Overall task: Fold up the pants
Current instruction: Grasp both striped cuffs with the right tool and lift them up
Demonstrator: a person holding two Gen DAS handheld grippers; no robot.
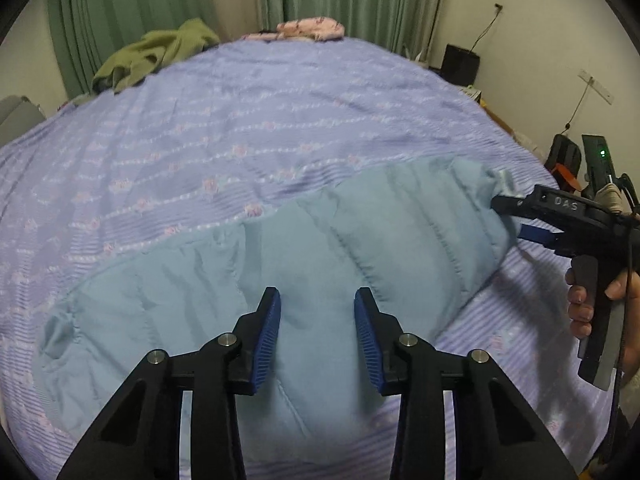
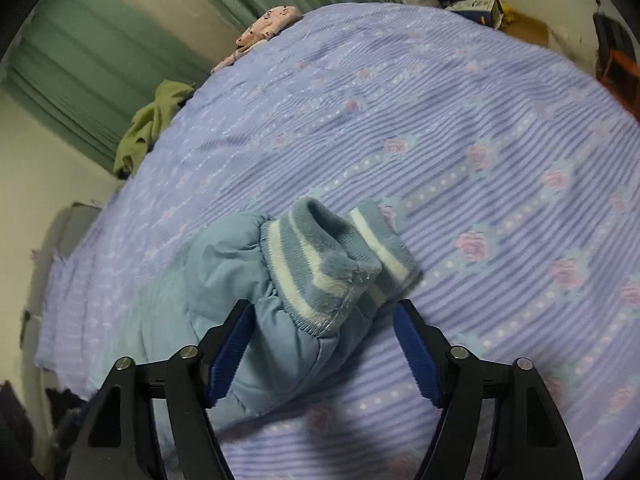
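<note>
The left gripper (image 1: 317, 334) hangs over the middle of the padded light-blue pants (image 1: 280, 264), its jaws partly apart with only fabric showing beneath them and nothing pinched. The right gripper (image 2: 324, 352) stands wide apart astride the leg ends; its left pad lies against the quilted fabric, but it clamps nothing.

The step in hand looks like taking hold for a fold across the length. To do it well, the right gripper should take both striped knit cuffs (image 2: 320, 264) together, biting the ribbed edge rather than the slippery padded shell, so the two legs travel as one. The left should pin or pinch at the intended crease, so the bulk does not slide on the bed (image 1: 240, 120).

The pants lie stretched across the near edge of the lilac flowered bedspread, cuffs at the right gripper. Farther off, a green garment (image 1: 156, 56) and a pink one (image 1: 312, 28) sit at the far edge, well apart from the work.
</note>
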